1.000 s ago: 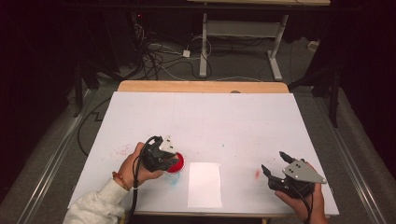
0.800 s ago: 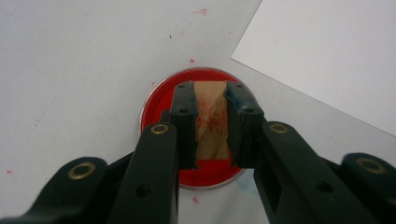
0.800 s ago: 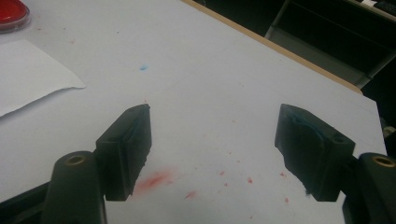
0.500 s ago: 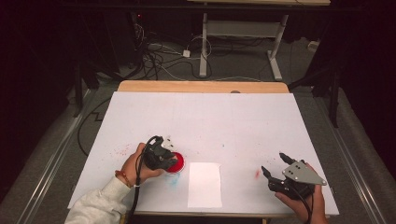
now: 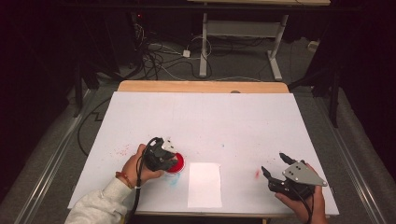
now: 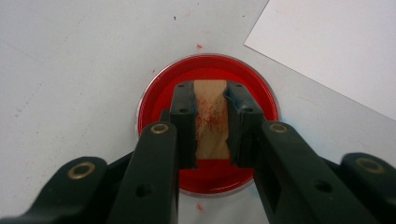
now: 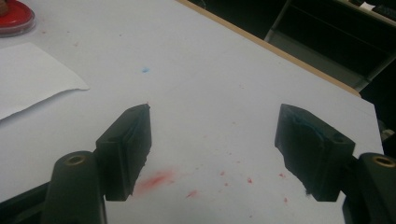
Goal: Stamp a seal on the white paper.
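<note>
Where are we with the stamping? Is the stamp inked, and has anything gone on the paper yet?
In hand: the left gripper is shut on the wooden stamp, pressed down into the red ink pad, so inking is under way. The right gripper waits open over the table. Left: the white sheet beside the pad looks blank, so the print itself is not yet made.
</note>
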The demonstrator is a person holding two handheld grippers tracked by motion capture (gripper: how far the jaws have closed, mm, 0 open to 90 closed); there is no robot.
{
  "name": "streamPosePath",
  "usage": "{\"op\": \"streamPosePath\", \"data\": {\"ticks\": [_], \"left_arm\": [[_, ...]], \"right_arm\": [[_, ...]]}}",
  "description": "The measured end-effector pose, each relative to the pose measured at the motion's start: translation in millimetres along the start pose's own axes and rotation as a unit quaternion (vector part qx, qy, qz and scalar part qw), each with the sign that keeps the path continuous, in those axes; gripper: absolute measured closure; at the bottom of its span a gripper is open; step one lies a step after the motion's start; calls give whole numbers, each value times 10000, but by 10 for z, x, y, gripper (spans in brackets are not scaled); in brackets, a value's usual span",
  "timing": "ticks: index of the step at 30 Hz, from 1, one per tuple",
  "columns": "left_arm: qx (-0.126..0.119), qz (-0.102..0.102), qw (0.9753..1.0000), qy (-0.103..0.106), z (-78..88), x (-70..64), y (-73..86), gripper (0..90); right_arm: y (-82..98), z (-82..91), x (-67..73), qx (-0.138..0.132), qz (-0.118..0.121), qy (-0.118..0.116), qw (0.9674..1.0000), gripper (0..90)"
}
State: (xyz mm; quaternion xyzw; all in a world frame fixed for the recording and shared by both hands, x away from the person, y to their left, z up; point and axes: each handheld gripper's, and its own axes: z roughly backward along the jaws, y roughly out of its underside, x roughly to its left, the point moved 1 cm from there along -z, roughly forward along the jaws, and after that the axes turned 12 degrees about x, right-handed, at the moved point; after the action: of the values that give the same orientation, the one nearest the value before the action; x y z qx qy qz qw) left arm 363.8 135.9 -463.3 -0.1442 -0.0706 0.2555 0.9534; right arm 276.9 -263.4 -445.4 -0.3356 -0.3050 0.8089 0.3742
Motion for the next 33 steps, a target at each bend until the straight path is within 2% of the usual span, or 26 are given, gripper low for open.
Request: {"op": "streamPosePath", "data": {"ticks": [6,33], "left_arm": [[103,-122,9997,-194,1,-38,-14,740],[150,-96,9996,-211,-25,-42,-16,737]], "right_arm": [[2,2,-3,-6,-22,7,10000,275],[-1,-9,6,20,3,-24,10000,277]]}}
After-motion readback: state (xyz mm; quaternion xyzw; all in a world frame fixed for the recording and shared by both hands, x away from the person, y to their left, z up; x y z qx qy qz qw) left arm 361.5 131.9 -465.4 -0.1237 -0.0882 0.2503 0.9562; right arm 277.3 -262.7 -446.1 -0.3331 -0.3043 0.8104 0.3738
